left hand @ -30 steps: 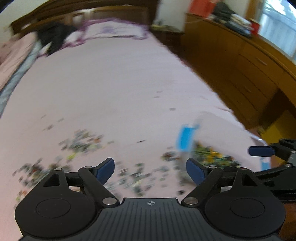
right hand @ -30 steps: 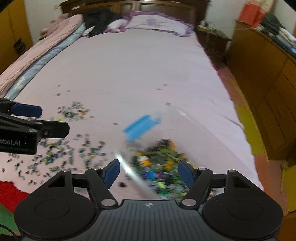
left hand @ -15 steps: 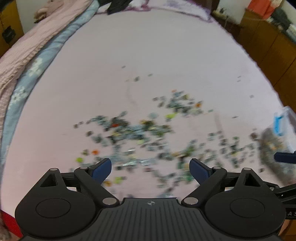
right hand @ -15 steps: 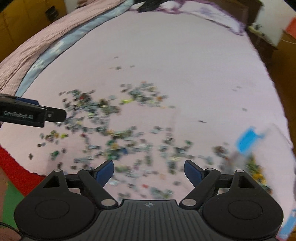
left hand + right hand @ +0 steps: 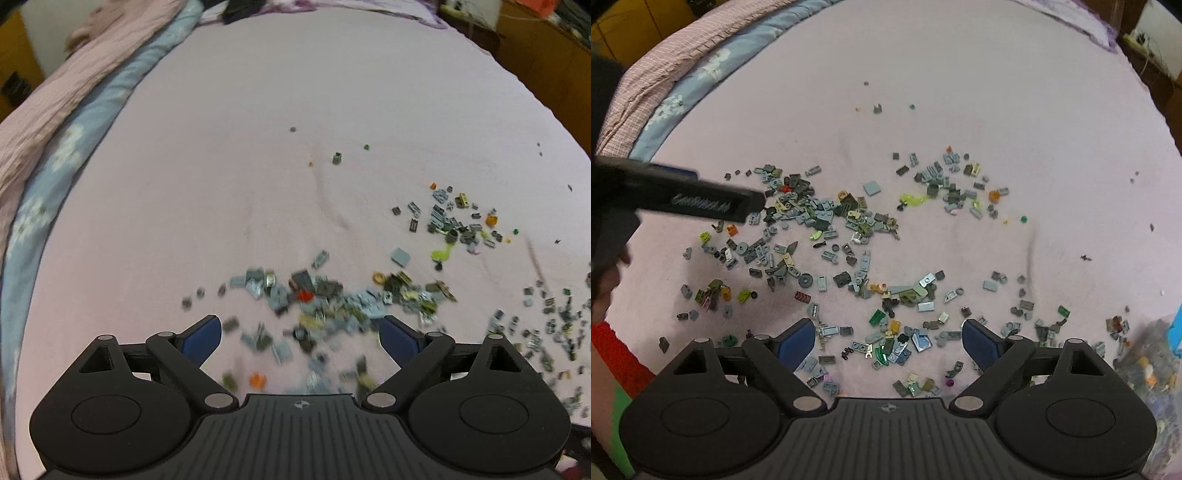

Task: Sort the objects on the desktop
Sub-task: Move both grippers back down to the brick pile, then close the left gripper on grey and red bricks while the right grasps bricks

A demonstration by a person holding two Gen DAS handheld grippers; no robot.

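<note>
Hovering left gripper [image 5: 300,334]: jaws spread wide, nothing pinched, above blurred bricks.
Right gripper [image 5: 888,341]: jaws opening, only loose pieces on the sheet between them.
Small bricks [image 5: 827,218]: strewn over the pink bedsheet [image 5: 997,92]; the scatter's long axis runs left to right across the right view.
Clear bin [image 5: 1156,354]: at right edge, part full, blurred.
Single pieces: no shared direction.

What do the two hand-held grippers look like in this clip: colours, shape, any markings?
Both alike: a black ribbed body with two round discs, black linkage arms with silver pivot pins, and blue finger pads. Left hand-held gripper; right hand-held gripper. In the right wrist view the left one's side carries blurred white lettering.
</note>
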